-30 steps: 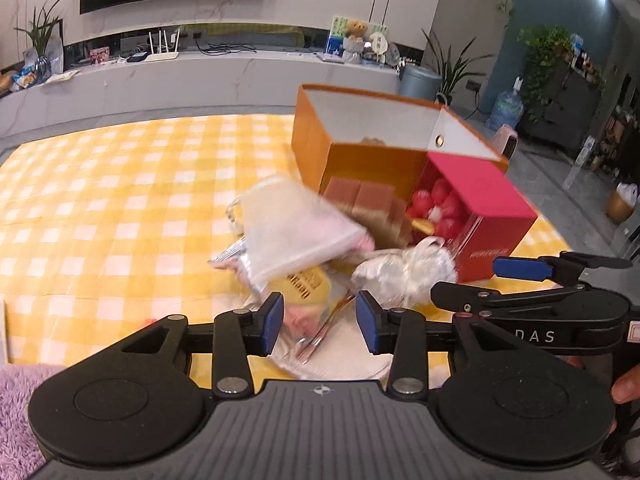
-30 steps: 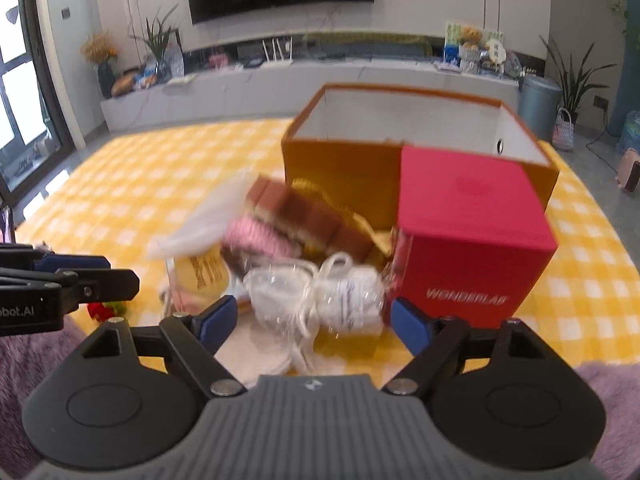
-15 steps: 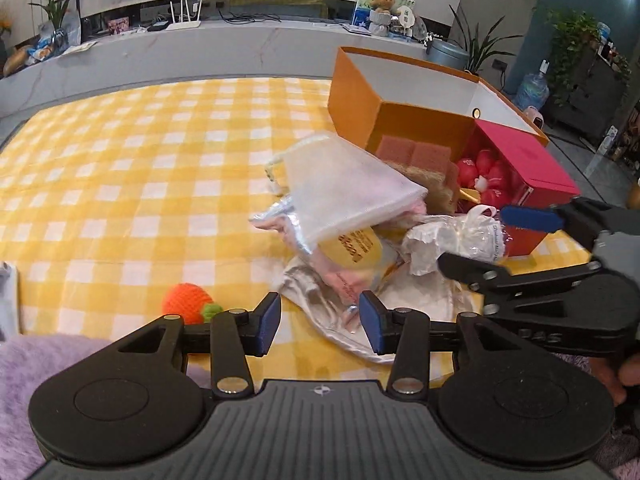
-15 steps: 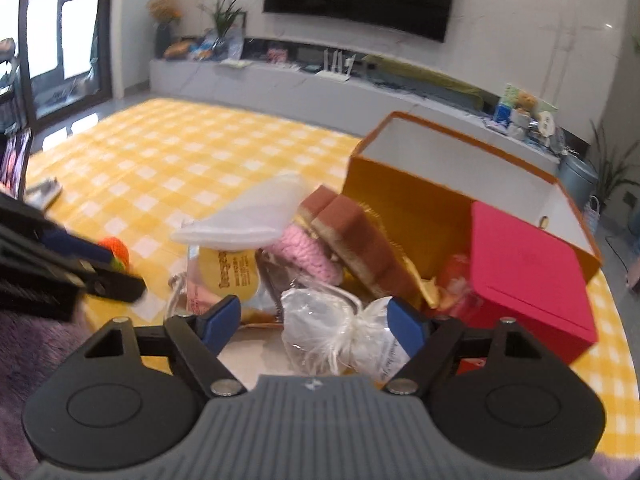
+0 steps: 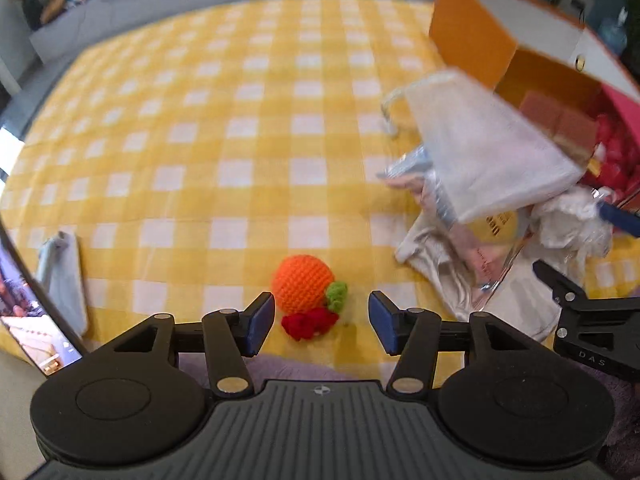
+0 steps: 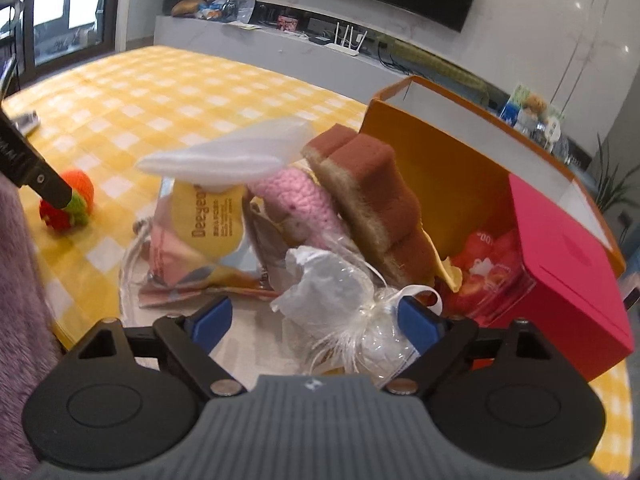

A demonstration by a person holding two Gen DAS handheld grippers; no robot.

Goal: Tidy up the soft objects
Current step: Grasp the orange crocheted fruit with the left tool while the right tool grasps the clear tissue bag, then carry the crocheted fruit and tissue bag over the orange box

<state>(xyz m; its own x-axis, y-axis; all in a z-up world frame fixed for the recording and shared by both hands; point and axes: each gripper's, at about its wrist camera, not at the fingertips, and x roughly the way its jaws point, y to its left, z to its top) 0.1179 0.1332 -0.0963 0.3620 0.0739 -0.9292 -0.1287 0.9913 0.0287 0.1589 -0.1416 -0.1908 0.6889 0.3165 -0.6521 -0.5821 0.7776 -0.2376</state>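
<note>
While both jaws gape empty, the left gripper [image 5: 321, 322] lines up the crocheted orange [image 5: 303, 289], needing only descent and closure.

Orange ball [image 5: 302, 282]: crocheted yarn, matt, nubbly; checked cloth [image 5: 240, 140]: smooth, slight sheen; brown sponge [image 6: 372, 184]: porous, rough; tied bag [image 6: 344, 300]: clear crinkled plastic, glossy; red box [image 6: 568, 280]: matt card.
</note>
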